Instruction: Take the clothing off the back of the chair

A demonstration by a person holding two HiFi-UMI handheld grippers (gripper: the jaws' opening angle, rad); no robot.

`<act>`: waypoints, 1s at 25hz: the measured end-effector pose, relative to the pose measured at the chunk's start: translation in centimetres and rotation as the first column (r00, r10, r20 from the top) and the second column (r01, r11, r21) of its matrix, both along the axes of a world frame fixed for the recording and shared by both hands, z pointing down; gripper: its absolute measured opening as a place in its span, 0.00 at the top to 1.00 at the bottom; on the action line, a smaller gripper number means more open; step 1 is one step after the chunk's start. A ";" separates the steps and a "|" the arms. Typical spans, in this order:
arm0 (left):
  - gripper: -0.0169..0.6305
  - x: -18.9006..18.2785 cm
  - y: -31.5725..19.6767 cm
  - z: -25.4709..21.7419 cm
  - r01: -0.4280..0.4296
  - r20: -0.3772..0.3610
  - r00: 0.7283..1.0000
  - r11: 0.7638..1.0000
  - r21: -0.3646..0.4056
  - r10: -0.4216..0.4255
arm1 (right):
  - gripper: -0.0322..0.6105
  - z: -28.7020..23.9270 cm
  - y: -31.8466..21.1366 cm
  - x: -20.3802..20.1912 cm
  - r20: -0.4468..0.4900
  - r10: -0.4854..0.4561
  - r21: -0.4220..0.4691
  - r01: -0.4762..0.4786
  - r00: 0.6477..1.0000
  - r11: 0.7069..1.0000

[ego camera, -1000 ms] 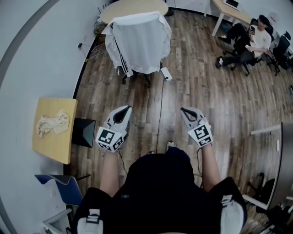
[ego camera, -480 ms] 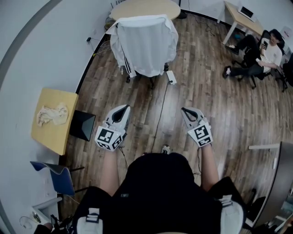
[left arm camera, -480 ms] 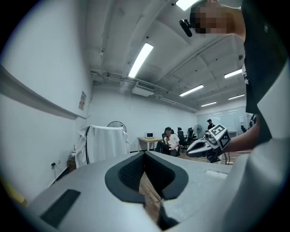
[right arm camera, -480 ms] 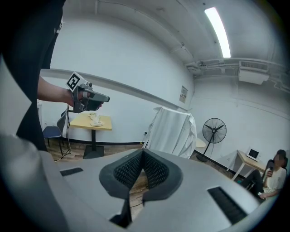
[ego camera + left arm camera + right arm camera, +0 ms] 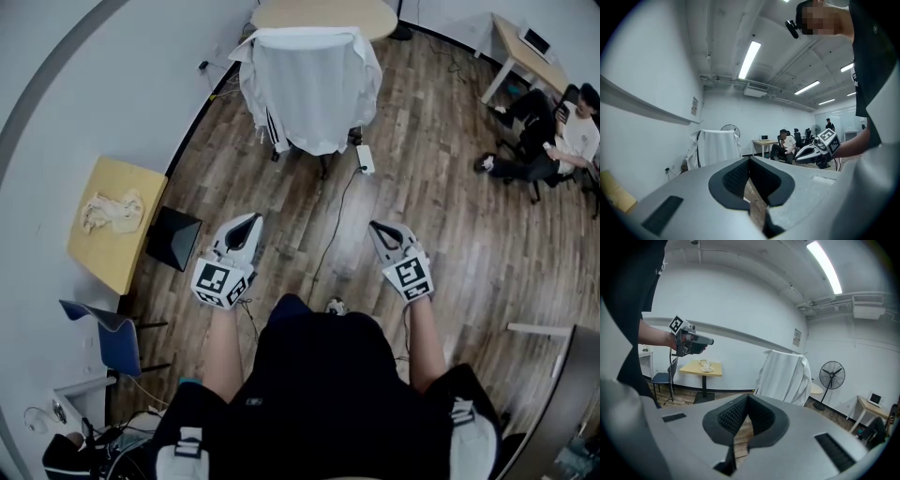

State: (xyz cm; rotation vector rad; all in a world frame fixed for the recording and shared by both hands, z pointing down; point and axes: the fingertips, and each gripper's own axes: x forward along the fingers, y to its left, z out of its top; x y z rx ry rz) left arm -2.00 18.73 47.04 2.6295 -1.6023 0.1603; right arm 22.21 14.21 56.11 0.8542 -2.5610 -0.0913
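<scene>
While your left gripper (image 5: 250, 218) and right gripper (image 5: 376, 226) are pressed shut and empty, you are at the approach step; next, spread them at the clothing (image 5: 314, 84).

Yellow table (image 5: 129, 255) w/ crumpled cloth (image 5: 111, 211) by wall (image 5: 75, 94), seated person (image 5: 562, 141) far right, 1 fan (image 5: 832, 374).

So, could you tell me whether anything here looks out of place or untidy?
A crumpled cream cloth lies bunched on the small yellow square table, and a white power strip trails its dark cable loose across the wooden floor.
</scene>
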 end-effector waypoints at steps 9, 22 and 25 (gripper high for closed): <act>0.97 -0.5 -0.7 0.3 0.054 -0.002 0.999 0.999 -0.003 -0.054 | 0.96 0.3 -1.8 0.4 0.001 -0.021 0.005 0.021 1.000 1.000; 0.97 -3.2 -8.4 0.8 0.030 -0.015 0.999 1.000 -0.001 -0.030 | 0.96 1.1 -7.5 -0.6 -0.012 0.023 0.001 -0.023 1.000 1.000; 0.97 -4.3 -11.2 0.8 0.025 -0.020 1.000 1.000 0.005 -0.025 | 0.96 1.3 -9.8 -1.4 -0.023 0.036 -0.005 -0.036 0.999 0.999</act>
